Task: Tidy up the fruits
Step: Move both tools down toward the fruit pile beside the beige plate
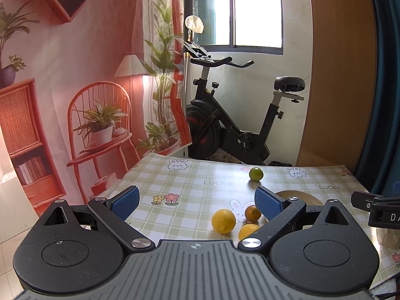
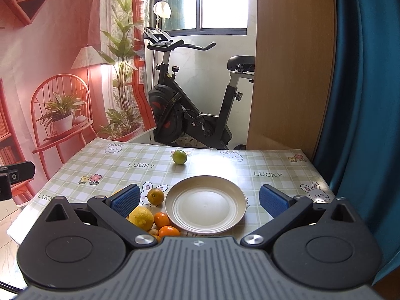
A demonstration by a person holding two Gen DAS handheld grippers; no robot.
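Note:
A cream plate [image 2: 175,200] lies on the checked tablecloth; its edge shows in the left wrist view [image 1: 303,196]. A green lime [image 2: 179,157] sits alone at the far side and shows in the left wrist view [image 1: 256,174]. Left of the plate lie a yellow lemon [image 2: 141,217], a yellow-orange fruit [image 2: 155,196] and small oranges [image 2: 162,219]. The left wrist view shows a lemon [image 1: 223,221], a dark orange [image 1: 252,213] and another yellow fruit [image 1: 247,231]. My left gripper [image 1: 197,202] is open and empty above the table. My right gripper [image 2: 200,200] is open and empty, above the plate.
The table [image 2: 270,165] ends at its far edge before a black exercise bike [image 2: 195,115]. A printed backdrop [image 2: 62,62] hangs on the left, a wooden panel [image 2: 287,62] and a blue curtain [image 2: 362,100] stand on the right. The other gripper's body [image 1: 377,210] shows at the right.

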